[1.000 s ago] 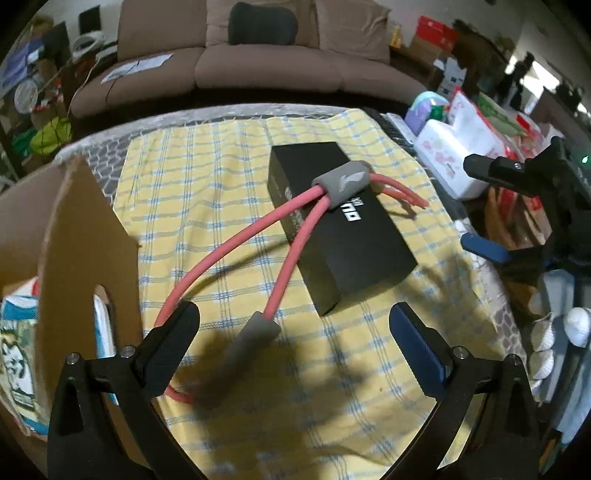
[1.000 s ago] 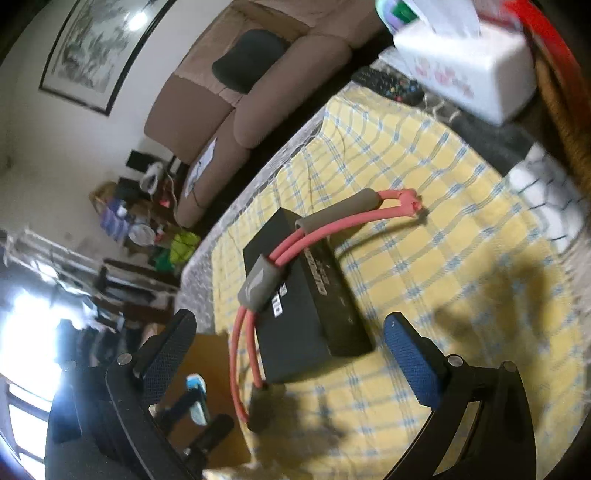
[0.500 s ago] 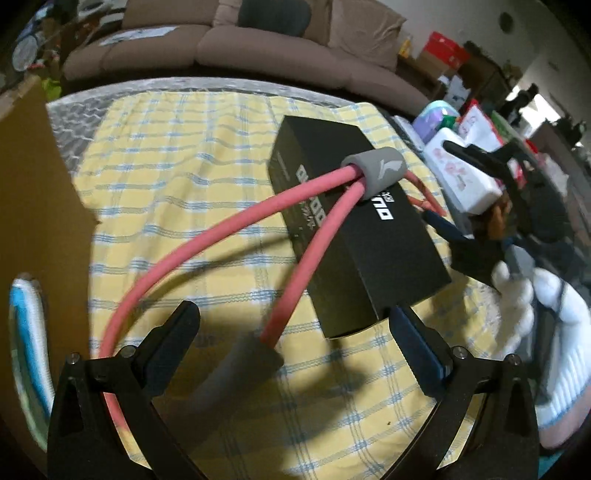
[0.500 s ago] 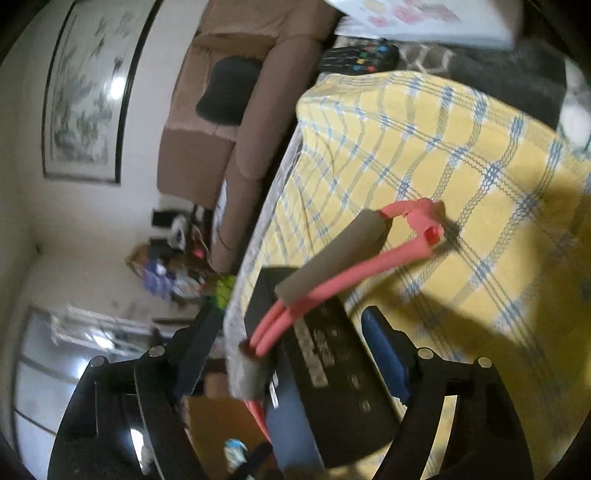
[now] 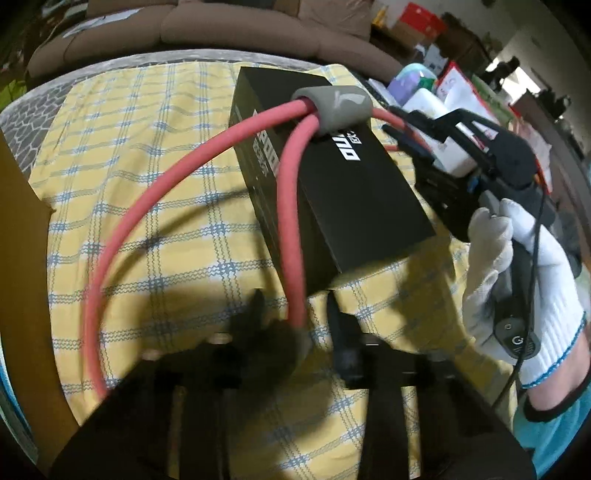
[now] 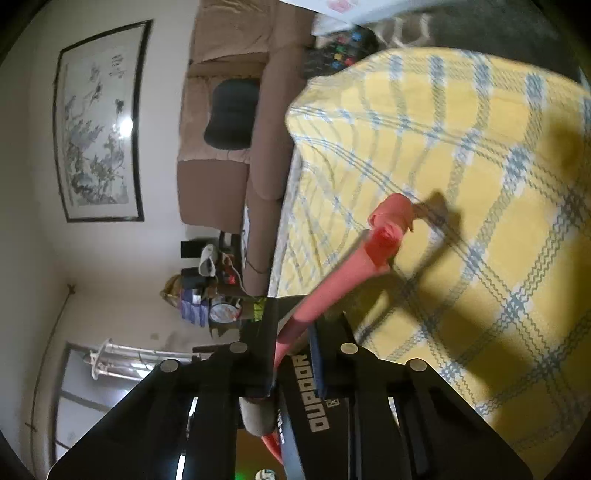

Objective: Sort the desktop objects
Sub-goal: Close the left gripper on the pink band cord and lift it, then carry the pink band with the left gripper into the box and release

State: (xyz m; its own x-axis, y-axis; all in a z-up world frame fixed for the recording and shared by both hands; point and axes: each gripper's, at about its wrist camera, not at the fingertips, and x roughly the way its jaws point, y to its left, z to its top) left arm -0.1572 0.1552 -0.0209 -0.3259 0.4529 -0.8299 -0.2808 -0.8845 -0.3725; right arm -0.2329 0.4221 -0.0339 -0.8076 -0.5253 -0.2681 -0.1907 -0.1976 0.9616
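Surface: yellow checked cloth [image 5: 155,206] over a grey patterned table edge [image 5: 22,110]; brown sofa [image 5: 229,29] just past the far edge.
Black box [image 5: 332,192]: lying flat near the middle of the cloth, long side running away from the left camera, near corner just short of the left gripper.
Red resistance tube [image 5: 291,229]: draped across the box; grey sleeve [image 5: 332,107] resting on the box top, two strands dropping off the near side, one looping wide to the left over bare cloth.
Left gripper [image 5: 295,325]: jaws closing, drawn narrow around the grey foam handle [image 5: 291,343] at the near strand's end; contact blurred.
Right gripper [image 6: 293,354]: jaws closing, nearly together, pinching a red strand over the box's far-right edge; knotted tube end [image 6: 388,229] sticking out beyond the tips, above the cloth.
Right hand [image 5: 524,288]: white glove, at the box's right side.
Left margin: brown cardboard wall [image 5: 22,295] close beside the loop.
Right margin: clutter of packages [image 5: 443,96] beyond the cloth edge.
Free cloth: wide to the left and far side of the box; bare stretch beyond the knot in the right wrist view.
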